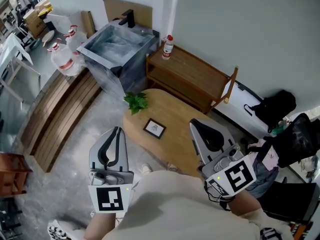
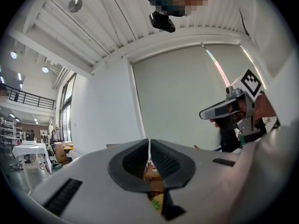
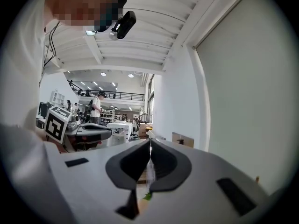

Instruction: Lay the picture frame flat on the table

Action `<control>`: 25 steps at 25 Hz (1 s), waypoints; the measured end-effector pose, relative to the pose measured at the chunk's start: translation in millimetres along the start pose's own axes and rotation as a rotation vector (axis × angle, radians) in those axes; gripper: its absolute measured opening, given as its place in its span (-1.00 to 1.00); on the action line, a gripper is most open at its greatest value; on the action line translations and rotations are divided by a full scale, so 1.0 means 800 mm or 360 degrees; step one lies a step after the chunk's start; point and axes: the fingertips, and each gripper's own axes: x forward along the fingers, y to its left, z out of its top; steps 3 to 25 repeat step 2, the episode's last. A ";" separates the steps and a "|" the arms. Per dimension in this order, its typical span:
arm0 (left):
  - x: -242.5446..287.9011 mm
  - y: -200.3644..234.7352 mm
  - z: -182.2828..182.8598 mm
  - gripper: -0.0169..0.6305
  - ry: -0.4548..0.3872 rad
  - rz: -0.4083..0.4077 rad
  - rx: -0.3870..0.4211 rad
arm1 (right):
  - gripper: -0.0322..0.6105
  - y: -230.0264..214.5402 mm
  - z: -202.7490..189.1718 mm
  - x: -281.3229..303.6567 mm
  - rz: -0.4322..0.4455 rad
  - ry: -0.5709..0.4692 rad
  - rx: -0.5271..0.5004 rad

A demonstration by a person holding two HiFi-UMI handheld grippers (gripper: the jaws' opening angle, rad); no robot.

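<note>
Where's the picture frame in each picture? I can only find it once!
Head view: the picture frame lies on the wooden table, near the picture's middle.
Left gripper view: not in it.
Right gripper view: not in it.
Shared landmark: the left gripper is low left in the head view, fills the bottom of its own view, and sits middle left in the right gripper view.

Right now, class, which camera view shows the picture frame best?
The head view: the picture frame sits whole and unblocked on the wooden table. Both gripper views point upward, away from the table, and show no frame.
</note>
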 end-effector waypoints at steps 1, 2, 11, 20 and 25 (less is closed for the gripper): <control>0.002 -0.002 0.002 -0.90 -0.0008 -0.0003 -0.0004 | -0.91 -0.001 0.000 -0.001 0.0000 0.0002 -0.0001; 0.003 -0.003 0.005 -0.90 -0.0017 -0.0007 -0.0008 | -0.91 -0.002 0.000 -0.001 0.0001 0.0003 -0.0002; 0.003 -0.003 0.005 -0.90 -0.0017 -0.0007 -0.0008 | -0.91 -0.002 0.000 -0.001 0.0001 0.0003 -0.0002; 0.003 -0.003 0.005 -0.90 -0.0017 -0.0007 -0.0008 | -0.91 -0.002 0.000 -0.001 0.0001 0.0003 -0.0002; 0.003 -0.003 0.005 -0.90 -0.0017 -0.0007 -0.0008 | -0.91 -0.002 0.000 -0.001 0.0001 0.0003 -0.0002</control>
